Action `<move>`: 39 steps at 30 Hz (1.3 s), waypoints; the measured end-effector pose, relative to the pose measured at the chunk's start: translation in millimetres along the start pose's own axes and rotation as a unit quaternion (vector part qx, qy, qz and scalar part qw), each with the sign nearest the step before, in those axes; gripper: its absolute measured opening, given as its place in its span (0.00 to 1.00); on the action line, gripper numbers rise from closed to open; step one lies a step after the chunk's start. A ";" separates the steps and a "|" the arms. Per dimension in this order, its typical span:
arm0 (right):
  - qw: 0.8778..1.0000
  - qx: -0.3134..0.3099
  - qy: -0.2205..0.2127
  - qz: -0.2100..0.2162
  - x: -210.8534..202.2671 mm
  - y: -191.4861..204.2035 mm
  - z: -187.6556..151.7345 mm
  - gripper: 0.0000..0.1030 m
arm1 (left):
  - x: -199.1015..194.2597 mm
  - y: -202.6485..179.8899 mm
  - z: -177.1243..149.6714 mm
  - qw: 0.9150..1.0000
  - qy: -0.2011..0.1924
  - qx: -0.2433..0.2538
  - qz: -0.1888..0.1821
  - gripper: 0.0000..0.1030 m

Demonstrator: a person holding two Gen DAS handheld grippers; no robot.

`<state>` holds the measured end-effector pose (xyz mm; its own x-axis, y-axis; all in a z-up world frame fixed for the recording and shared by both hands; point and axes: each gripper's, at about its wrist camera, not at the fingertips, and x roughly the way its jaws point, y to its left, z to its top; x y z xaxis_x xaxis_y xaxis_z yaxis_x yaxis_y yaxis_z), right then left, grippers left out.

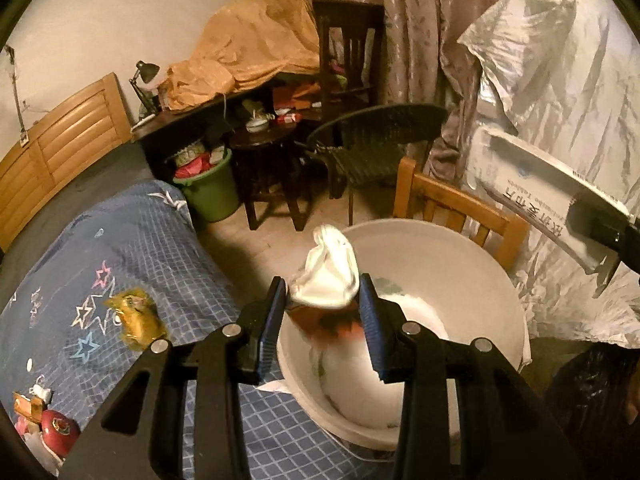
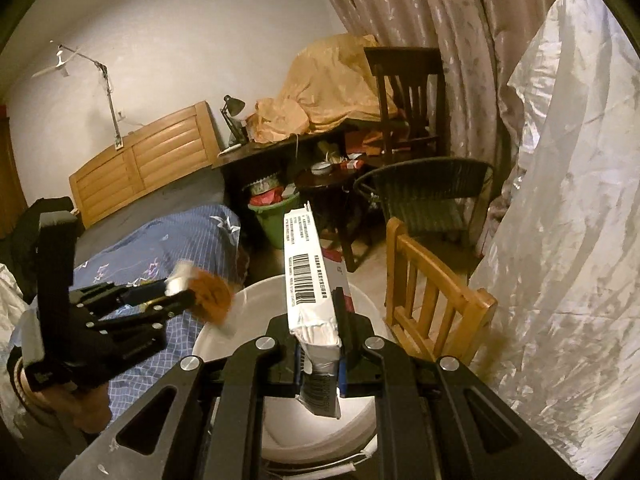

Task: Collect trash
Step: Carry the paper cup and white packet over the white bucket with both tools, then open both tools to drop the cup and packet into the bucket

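Nearest you in the left wrist view, your left gripper (image 1: 323, 312) has its jaws drawn in narrow on a crumpled white wrapper (image 1: 326, 276) with an orange-brown patch underneath; the blue pads press it from both sides. It hangs over the near rim of the white bucket (image 1: 472, 264), which fills the lower centre of the frame. Something pale already lies inside the bucket, though the blur makes it hard to say what.

In the right wrist view, your right gripper (image 2: 318, 354) is clamped tight on a flat white carton (image 2: 308, 276) with a barcode, held on edge and pointing away from you above the same bucket (image 2: 256, 300). The left gripper (image 2: 176, 296) shows at the left of that frame, its wrapper (image 2: 212, 294) over the bucket's far left rim.

At lower left of the left view, a yellow wrapper (image 1: 136, 318) lies on the blue checked bedspread (image 1: 132, 232). Just beyond the bucket stands a light wooden chair (image 1: 452, 204), with a white plastic sheet (image 1: 560, 92) draped at the right. Farther back sit a green bin (image 1: 212, 192) stuffed with rubbish, a dark wicker chair (image 1: 372, 148), and curtains (image 1: 400, 0) at the top.
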<state>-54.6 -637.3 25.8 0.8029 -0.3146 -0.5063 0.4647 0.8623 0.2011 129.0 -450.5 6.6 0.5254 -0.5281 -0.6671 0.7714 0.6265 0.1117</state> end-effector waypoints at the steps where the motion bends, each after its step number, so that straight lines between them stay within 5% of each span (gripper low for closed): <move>1: 1.000 0.000 0.004 0.002 4.9 -0.3 -0.8 0.13 | 3.0 -1.9 -1.2 1.000 0.003 0.003 0.000 0.34; 10: 0.999 0.010 0.033 0.007 38.3 1.7 -10.9 0.13 | 26.9 -6.1 -4.4 1.000 0.022 0.005 -0.006 0.33; 13: 0.999 0.009 0.039 0.013 49.8 5.5 -11.9 0.13 | 34.6 -5.6 -5.6 0.999 0.032 0.004 -0.035 0.33; 14: 0.999 0.008 0.043 0.015 55.8 7.0 -12.4 0.14 | 37.1 -5.8 -5.6 0.999 0.037 0.005 -0.037 0.33; 16: 0.999 0.014 0.048 0.010 65.7 6.9 -14.3 0.33 | 44.9 -4.3 -5.4 0.999 0.046 -0.001 -0.027 0.50; 25: 0.999 0.020 0.047 0.001 73.6 2.8 -22.4 0.35 | 48.6 10.6 -9.9 0.998 0.046 -0.030 -0.016 0.50; 33: 1.000 -0.001 -0.006 -0.003 51.7 22.8 -33.9 0.35 | 10.5 26.0 -32.6 0.997 -0.019 -0.053 0.052 0.61; 39: 0.994 -0.055 -0.098 0.000 12.9 77.2 -58.6 0.35 | -40.0 66.5 -73.9 0.986 -0.078 -0.076 0.125 0.68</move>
<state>-30.3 -551.5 -14.3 0.8652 -0.3770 -0.3307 0.4303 0.8967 0.1036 132.8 -345.3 -13.7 0.7504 -0.4213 -0.5093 0.5543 0.8208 0.1377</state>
